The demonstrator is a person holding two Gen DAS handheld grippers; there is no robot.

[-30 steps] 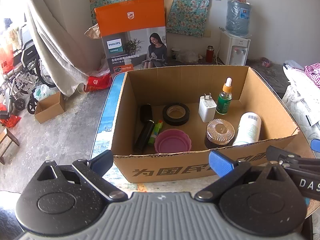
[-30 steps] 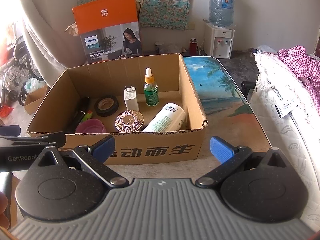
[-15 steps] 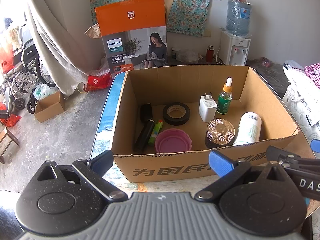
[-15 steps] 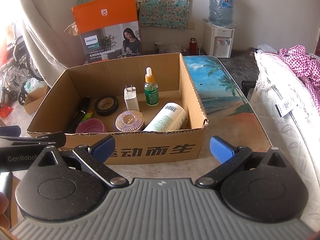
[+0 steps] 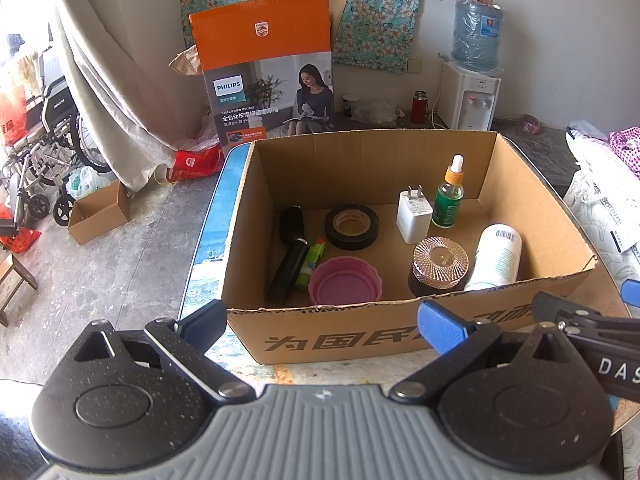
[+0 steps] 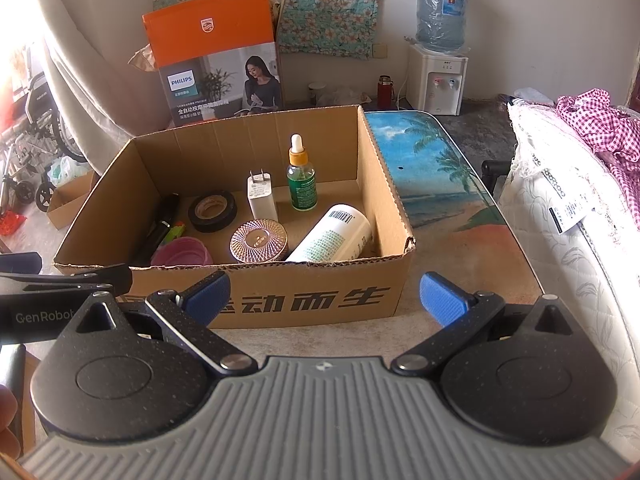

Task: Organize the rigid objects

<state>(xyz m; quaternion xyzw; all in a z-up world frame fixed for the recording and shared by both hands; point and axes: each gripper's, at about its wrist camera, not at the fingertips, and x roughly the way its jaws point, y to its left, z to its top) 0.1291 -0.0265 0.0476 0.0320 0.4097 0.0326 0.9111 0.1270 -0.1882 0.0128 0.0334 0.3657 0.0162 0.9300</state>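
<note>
An open cardboard box point(image 5: 360, 340) point(image 6: 312, 300) stands on the table. Inside lie a black tape roll point(image 5: 351, 227) point(image 6: 212, 211), a white charger point(image 5: 414, 216) point(image 6: 262, 197), a green dropper bottle point(image 5: 449, 196) point(image 6: 302, 180), a white bottle on its side point(image 5: 496, 258) point(image 6: 332, 236), a pink-lidded jar point(image 5: 440, 264) point(image 6: 258, 240), a pink cup point(image 5: 345, 285) point(image 6: 182, 251), a black cylinder point(image 5: 288, 256) and a green marker point(image 5: 311, 262). My left gripper point(image 5: 322, 326) and right gripper point(image 6: 326, 300) are both open and empty, side by side in front of the box.
The table point(image 6: 440, 184) has a beach print and bare room right of the box. A mattress point(image 6: 560, 208) lies at the right. A Philips carton point(image 5: 268, 72), a water dispenser point(image 5: 472, 80), a wheelchair point(image 5: 44, 140) and a small box point(image 5: 100, 212) are behind and left.
</note>
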